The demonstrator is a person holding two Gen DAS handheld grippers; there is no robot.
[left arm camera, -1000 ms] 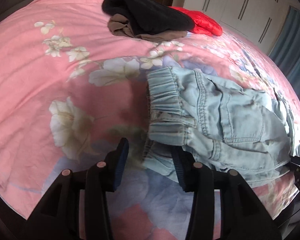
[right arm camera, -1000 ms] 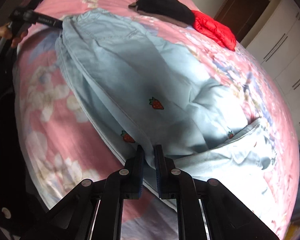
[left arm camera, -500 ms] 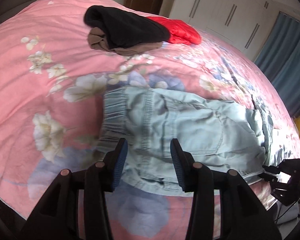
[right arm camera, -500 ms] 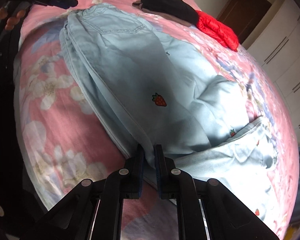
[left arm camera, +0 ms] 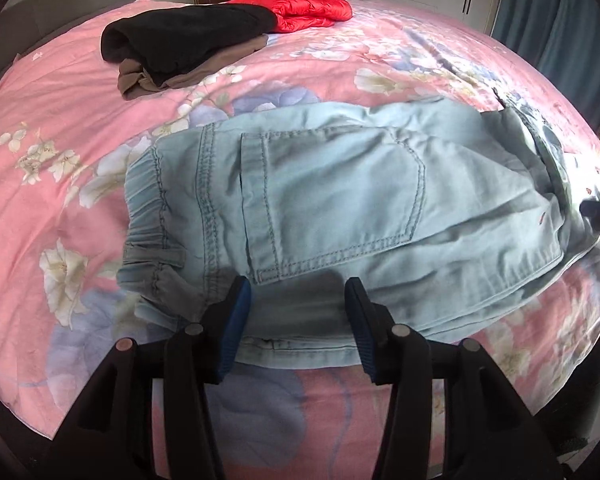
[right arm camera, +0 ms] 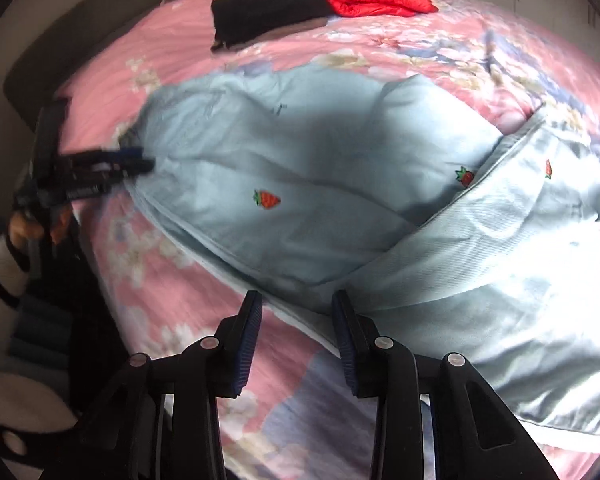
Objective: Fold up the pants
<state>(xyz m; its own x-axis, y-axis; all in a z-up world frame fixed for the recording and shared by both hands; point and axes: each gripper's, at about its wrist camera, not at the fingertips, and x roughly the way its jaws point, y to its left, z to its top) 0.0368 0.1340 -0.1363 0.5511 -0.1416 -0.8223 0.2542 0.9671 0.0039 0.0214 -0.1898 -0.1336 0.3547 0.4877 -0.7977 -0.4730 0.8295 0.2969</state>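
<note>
Light blue pants [left arm camera: 340,204] with red strawberry patches lie across the pink flowered bed [left arm camera: 60,160], elastic waistband to the left. They also fill the right wrist view [right arm camera: 300,184], where the legs fold over to the right. My left gripper [left arm camera: 298,300] is open, hovering over the pants' near edge below the back pocket. My right gripper [right arm camera: 296,308] is open, just above the folded edge of a leg, holding nothing. The left gripper also shows in the right wrist view [right arm camera: 136,162] at the waistband end.
A folded black and brown garment pile [left arm camera: 180,40] and a red puffer jacket [left arm camera: 300,8] lie at the far side of the bed. White wardrobes and a blue curtain [left arm camera: 560,20] stand behind. The bed's near edge is just below both grippers.
My right gripper has opened and let go of the pants leg. The left gripper has moved right along the waistband to over the back pocket area. The pants now lie flatter.
</note>
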